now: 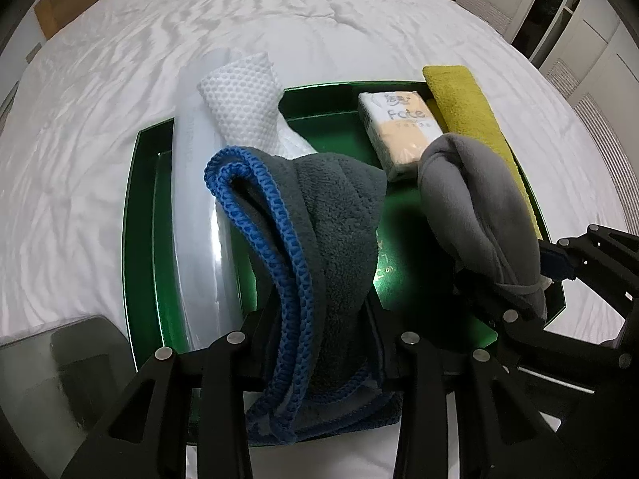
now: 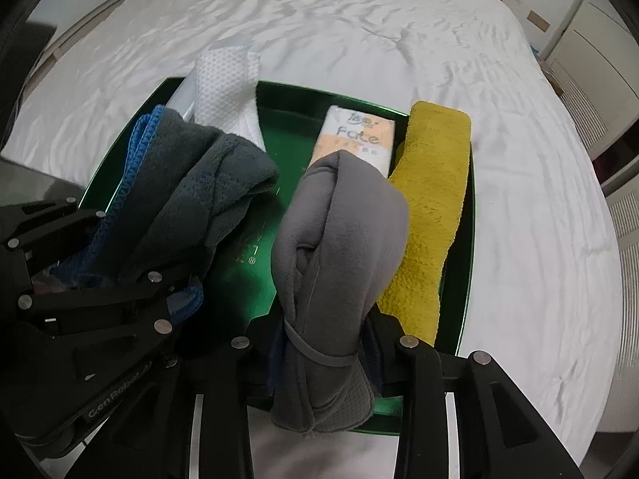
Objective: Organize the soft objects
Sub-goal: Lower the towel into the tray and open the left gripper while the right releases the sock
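In the green tray (image 1: 131,215) lay the yellow towel (image 1: 471,111), tissue pack (image 1: 399,127) and mesh cloth (image 1: 239,99); left gripper (image 1: 319,359) jaws clamped the blue-edged towel (image 1: 327,219) and right gripper (image 2: 319,359) jaws the grey roll (image 2: 339,231), neither yet placed.

The left gripper (image 1: 319,343) has its pads buried under the dark grey towel with the blue edge (image 1: 331,215), so you can't see where they actually press. Same deal with the right gripper (image 2: 323,343) and the light grey rolled cloth (image 2: 339,223). The tissue pack (image 2: 355,135) is half covered at its 6 o'clock end by that roll, and the small print under "Fate" is too tiny to read. The green tray (image 1: 139,207) has gold lettering (image 2: 243,255) on its floor, mostly blocked. A dark blurry thing (image 1: 60,359) sits at 8 o'clock in the left view, no idea what.
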A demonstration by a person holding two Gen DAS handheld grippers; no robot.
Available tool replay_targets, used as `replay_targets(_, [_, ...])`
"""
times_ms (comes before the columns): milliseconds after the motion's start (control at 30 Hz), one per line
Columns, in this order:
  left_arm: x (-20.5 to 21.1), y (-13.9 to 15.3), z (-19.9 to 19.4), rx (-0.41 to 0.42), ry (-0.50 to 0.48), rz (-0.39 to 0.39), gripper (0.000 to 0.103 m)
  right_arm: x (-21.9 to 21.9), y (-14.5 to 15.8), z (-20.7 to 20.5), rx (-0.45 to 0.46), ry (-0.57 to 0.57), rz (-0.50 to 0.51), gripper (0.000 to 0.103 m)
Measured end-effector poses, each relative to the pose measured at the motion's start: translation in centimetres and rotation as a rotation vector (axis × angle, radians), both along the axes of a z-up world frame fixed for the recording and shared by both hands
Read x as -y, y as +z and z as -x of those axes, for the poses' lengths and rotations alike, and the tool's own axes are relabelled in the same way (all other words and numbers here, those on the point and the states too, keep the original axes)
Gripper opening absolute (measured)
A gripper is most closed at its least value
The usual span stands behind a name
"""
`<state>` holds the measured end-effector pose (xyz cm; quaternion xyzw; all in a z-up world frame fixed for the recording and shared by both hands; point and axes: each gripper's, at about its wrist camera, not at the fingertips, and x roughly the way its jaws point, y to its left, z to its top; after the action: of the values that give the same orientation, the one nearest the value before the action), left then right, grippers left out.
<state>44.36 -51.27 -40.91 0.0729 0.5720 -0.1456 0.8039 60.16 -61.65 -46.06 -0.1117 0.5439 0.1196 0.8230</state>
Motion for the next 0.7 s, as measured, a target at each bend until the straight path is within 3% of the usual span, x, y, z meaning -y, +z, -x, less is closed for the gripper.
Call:
replay_targets(433, [-1.2, 0.7, -0.4, -0.014, 0.014, 0.033, 0.035, -0.1, 0.7, -0.4, -0.012, 0.005, 0.019, 0.05])
replay_targets(700, [-1.8, 1.7, -0.1, 0.014, 0.006, 0.035, 0.041, -0.2, 2.6, 0.3, 0.016, 0.026, 0.02, 0.053])
